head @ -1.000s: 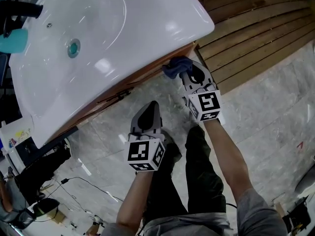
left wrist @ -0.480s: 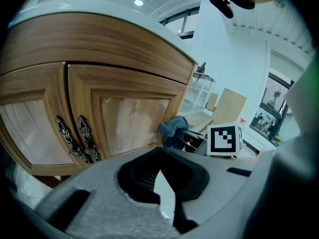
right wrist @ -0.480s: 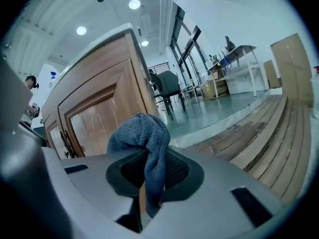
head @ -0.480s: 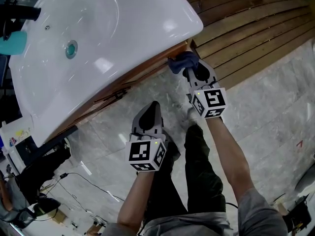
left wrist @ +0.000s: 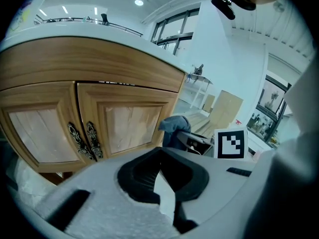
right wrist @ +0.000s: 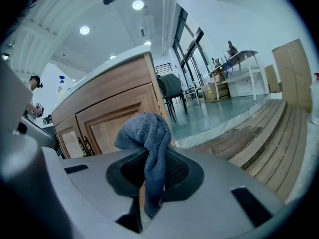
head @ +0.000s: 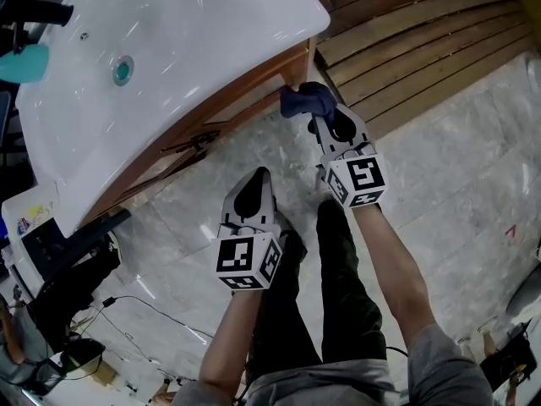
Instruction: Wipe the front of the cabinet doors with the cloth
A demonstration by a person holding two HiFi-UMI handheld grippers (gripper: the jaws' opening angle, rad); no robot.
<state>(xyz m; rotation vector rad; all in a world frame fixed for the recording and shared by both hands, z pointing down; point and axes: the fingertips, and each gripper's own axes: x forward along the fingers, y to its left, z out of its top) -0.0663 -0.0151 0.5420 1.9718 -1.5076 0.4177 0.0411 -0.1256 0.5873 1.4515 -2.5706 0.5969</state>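
The white basin (head: 194,49) fills the upper left of the head view. The wooden cabinet (head: 241,100) runs diagonally beneath its edge. In the left gripper view, two panelled doors (left wrist: 132,126) occupy the centre left, with paired ornate handles (left wrist: 84,141) at their meeting edge.

The right gripper (head: 331,129) sits at upper centre of the head view. Its tongs are clamped on the cloth (right wrist: 149,133). The left gripper (head: 252,194) sits at centre, back from the cabinet. Its tongs are drawn together and empty.

The cloth (head: 306,100) is just beside the cabinet's right corner. Contact with the wood cannot be confirmed.

Handling, as a judgement:
- The cloth is soft, light knitted fabric. It is limp, not fragile, and unlikely to slip.
- It is held mid-length, with a loose tail below the tongs.
- The bunched end above the tongs forms the wiping pad, so a deeper pinch would stiffen it.

Orientation: the cloth's long axis follows the tongs. The bunched end points to the upper left of the head view, towards the cabinet.
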